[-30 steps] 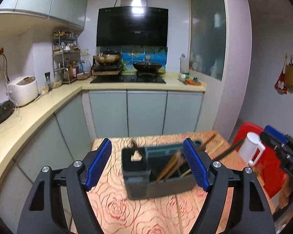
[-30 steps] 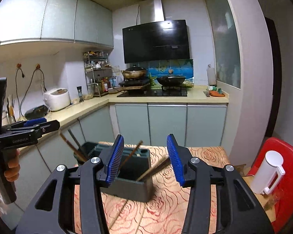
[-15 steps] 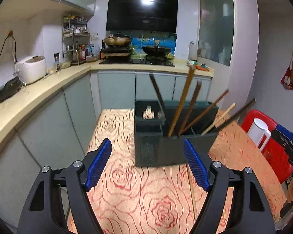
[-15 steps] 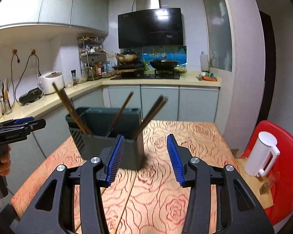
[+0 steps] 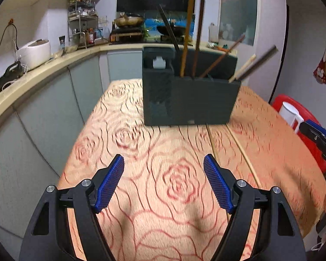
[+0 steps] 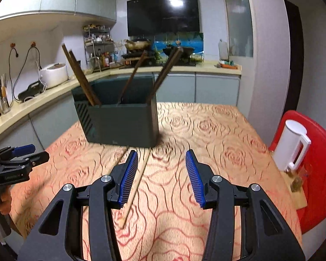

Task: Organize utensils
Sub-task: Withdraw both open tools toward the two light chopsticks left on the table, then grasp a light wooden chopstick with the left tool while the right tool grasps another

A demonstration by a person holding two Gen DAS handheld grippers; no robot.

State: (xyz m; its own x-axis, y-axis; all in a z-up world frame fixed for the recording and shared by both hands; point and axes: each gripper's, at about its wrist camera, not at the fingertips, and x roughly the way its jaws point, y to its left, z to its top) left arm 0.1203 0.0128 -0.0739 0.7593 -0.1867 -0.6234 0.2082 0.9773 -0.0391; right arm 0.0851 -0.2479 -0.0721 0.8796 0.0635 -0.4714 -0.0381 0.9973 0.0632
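Observation:
A dark utensil holder [image 5: 189, 100] [image 6: 121, 121] stands on the rose-patterned table [image 5: 130, 143] [image 6: 217, 130], with several wooden chopsticks [image 5: 187, 32] [image 6: 81, 74] leaning out of it. Two loose chopsticks lie on the cloth in front of it: a light one [image 5: 243, 152] [image 6: 137, 182] and a darker one [image 5: 210, 137] [image 6: 121, 155]. My left gripper [image 5: 163, 161] hovers low over the cloth, open and empty, short of the holder. My right gripper [image 6: 161, 154] is open and empty too; the light chopstick runs on the table just under its left finger [image 6: 128, 174].
A white jug [image 6: 291, 145] [image 5: 290, 113] sits on a red chair [image 6: 319, 152] right of the table. Counter and cabinets [image 5: 43, 100] curve along the left edge. Each gripper shows at the other view's edge: the right one [image 5: 319, 139], the left one [image 6: 17, 158].
Both grippers have sunk toward the table, so the holder now stands higher and larger in both views. The loose chopsticks have come into clear sight. Jaw widths look unchanged.

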